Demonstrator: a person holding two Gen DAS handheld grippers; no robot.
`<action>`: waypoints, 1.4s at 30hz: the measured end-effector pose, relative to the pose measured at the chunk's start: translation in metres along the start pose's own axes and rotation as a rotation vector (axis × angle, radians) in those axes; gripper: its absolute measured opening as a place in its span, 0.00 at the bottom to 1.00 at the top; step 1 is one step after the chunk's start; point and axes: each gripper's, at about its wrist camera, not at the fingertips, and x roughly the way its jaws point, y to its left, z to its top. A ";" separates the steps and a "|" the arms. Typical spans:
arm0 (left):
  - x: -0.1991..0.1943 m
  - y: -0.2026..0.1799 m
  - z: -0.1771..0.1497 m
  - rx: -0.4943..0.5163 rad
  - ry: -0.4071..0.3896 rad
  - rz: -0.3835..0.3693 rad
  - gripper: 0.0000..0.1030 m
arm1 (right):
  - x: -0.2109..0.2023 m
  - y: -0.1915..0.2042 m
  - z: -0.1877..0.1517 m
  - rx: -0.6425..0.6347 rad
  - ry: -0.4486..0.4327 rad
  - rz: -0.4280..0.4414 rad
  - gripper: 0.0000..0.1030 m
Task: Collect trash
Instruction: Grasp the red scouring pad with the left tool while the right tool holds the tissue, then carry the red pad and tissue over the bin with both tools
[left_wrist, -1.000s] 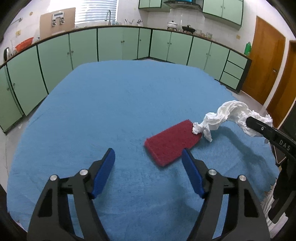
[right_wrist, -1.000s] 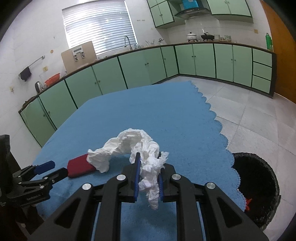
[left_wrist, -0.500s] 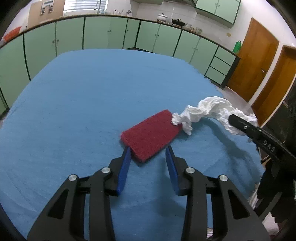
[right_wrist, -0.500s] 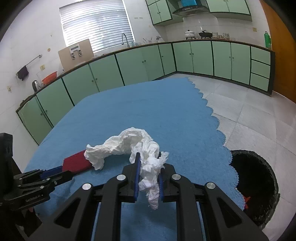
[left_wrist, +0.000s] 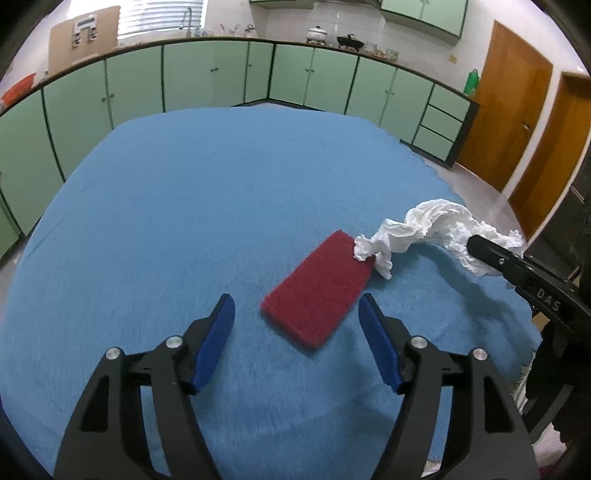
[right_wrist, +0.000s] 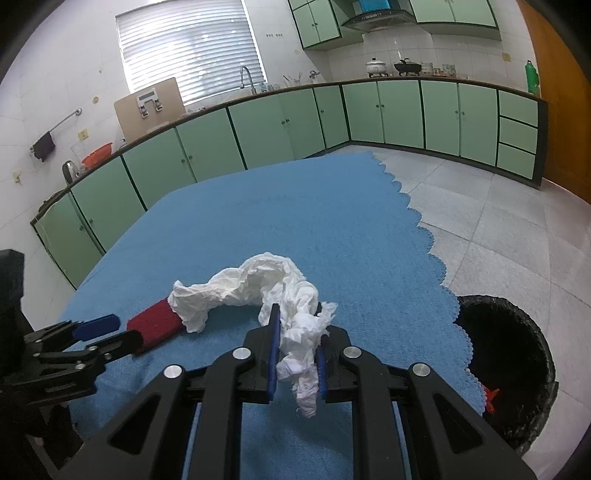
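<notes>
A red scouring pad (left_wrist: 319, 288) lies flat on the blue tablecloth (left_wrist: 184, 221). My left gripper (left_wrist: 295, 306) hovers over the pad's near end, which lies between the blue fingers; its jaws are opening and do not touch the pad. My right gripper (right_wrist: 297, 314) is shut on a crumpled white tissue (right_wrist: 258, 284), held above the cloth. The tissue's loose tail hangs over the pad's far corner (right_wrist: 155, 323). In the right wrist view the left gripper (right_wrist: 114, 332) sits at the far left. The right gripper (left_wrist: 478, 245) enters the left wrist view from the right.
A black bag-lined trash bin (right_wrist: 509, 369) stands on the tiled floor past the cloth's scalloped right edge, with something red inside. Green cabinets (left_wrist: 221, 77) run along the far walls. Wooden doors (left_wrist: 506, 122) are at the right.
The left gripper's jaws narrowed around the pad's near end, then spread wide again, and it edged closer to the pad. The right gripper and tissue have not moved.
</notes>
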 end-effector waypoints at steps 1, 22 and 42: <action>0.004 -0.002 0.001 0.005 0.008 -0.003 0.69 | 0.000 0.001 0.000 -0.002 0.001 -0.001 0.16; -0.017 -0.002 -0.005 -0.023 -0.056 0.022 0.50 | -0.015 -0.006 0.006 0.006 -0.041 0.010 0.16; -0.053 -0.029 0.025 -0.011 -0.166 0.015 0.49 | -0.066 -0.031 0.042 0.039 -0.158 -0.047 0.16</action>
